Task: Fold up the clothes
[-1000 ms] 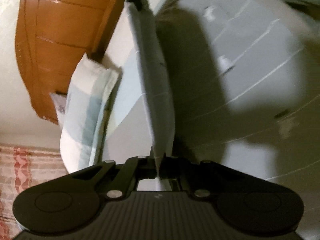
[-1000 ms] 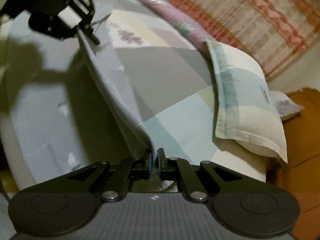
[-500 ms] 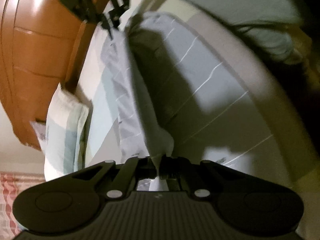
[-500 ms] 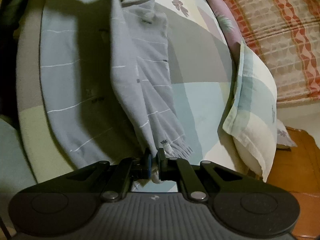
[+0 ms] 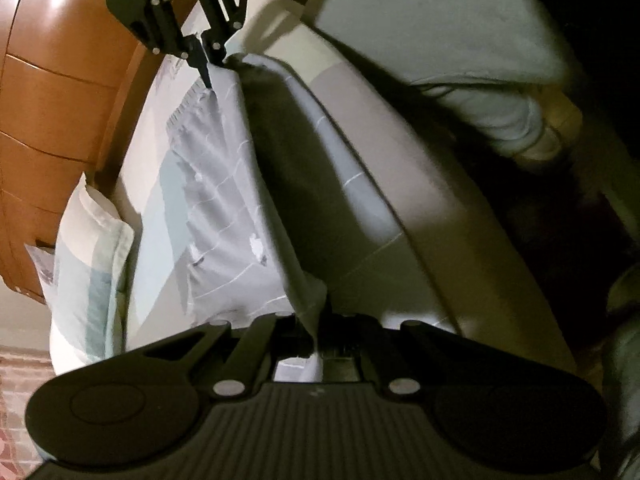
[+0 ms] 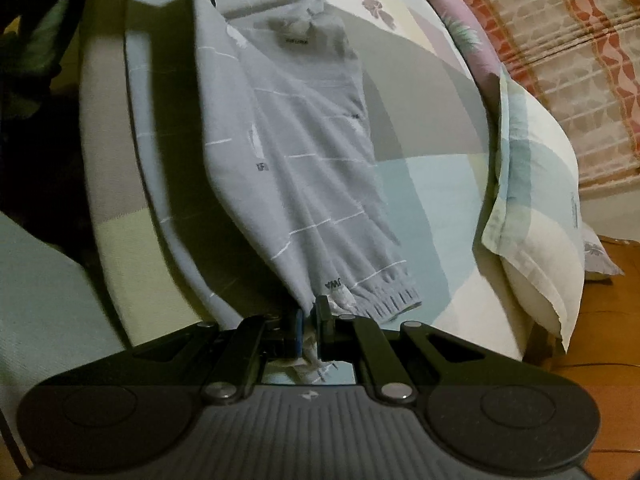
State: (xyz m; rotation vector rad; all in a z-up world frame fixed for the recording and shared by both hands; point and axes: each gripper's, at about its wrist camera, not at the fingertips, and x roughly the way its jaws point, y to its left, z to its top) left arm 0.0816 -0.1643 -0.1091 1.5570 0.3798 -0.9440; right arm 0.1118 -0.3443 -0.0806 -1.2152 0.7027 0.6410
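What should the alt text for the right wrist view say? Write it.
The right gripper is shut on the cuffed end of grey trousers, which stretch away across a patchwork bedsheet. A pillow lies to the right.

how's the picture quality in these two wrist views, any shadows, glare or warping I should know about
Left wrist view: dim, a hard dark shadow beside the grey garment, glare on the wooden headboard, right side nearly black. Right wrist view: brighter, the garment's print is readable, shadow left of it; fisheye bends the pillow and bed edges.
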